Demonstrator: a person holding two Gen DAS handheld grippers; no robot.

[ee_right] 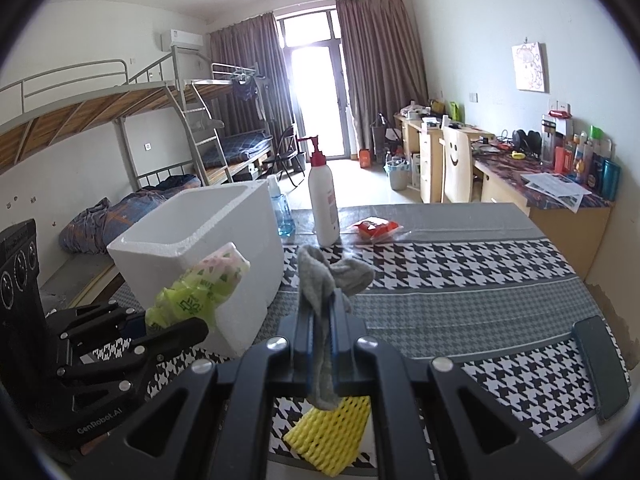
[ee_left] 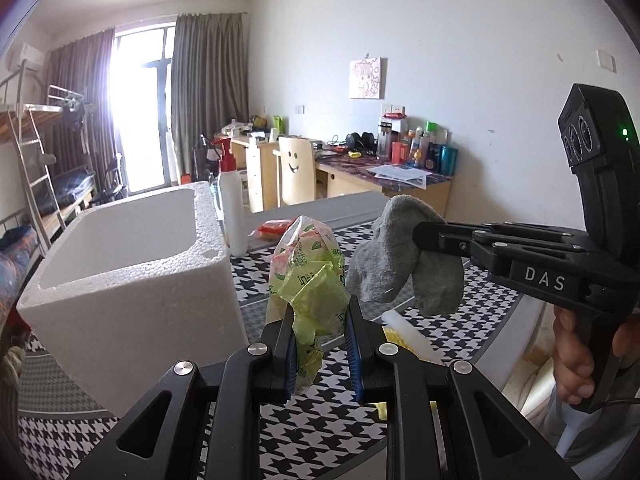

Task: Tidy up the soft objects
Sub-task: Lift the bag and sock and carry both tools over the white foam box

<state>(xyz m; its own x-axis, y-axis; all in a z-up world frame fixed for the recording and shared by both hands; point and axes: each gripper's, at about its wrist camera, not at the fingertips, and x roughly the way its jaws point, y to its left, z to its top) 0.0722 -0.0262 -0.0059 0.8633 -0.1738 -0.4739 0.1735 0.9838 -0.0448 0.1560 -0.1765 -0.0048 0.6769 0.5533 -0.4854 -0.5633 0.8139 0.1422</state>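
Foam box [ee_right: 200, 256] left of pump bottle [ee_right: 323, 204], red packet [ee_right: 374, 229] beside.

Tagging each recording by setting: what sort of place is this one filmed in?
Most likely a shared dormitory room: metal bunk beds with a ladder line one wall, cluttered study desks line the other, and a curtained balcony door closes the far end.

Bright curtained balcony door [ee_right: 316, 100], metal bunk beds [ee_right: 120, 120], cluttered wooden desks [ee_right: 540, 184].

Bagged left tongs [ee_left: 320, 344], socked right tongs [ee_left: 420, 236]
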